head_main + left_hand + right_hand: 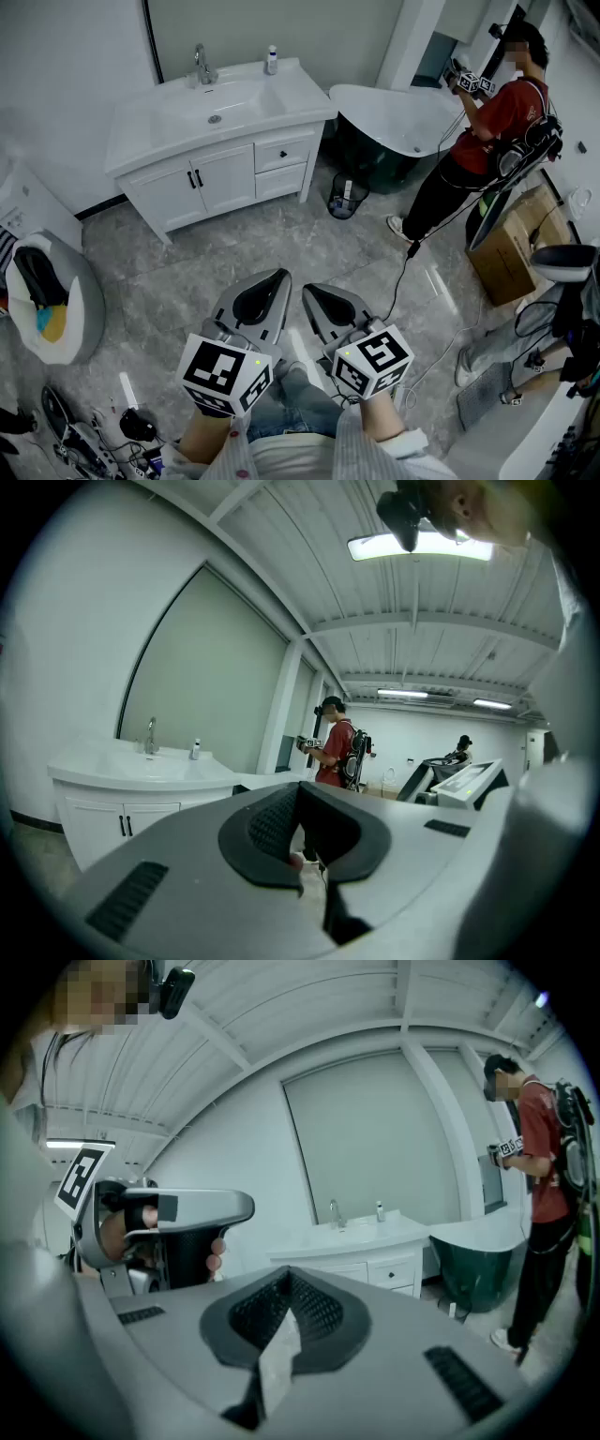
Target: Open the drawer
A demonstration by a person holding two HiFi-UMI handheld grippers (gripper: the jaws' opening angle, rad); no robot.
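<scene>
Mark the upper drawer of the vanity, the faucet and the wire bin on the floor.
upper drawer (283, 154): head view, on its front panel at the knob.
faucet (202, 66): head view, on its upright body.
wire bin (339, 208): head view, on its dark side wall.

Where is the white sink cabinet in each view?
Head view: sink cabinet upper left, against the wall.
Left gripper view: cabinet at the left, below mid-height.
Right gripper view: cabinet just below centre.
Shared landmark: person in red shirt, right of it in all three.
</scene>
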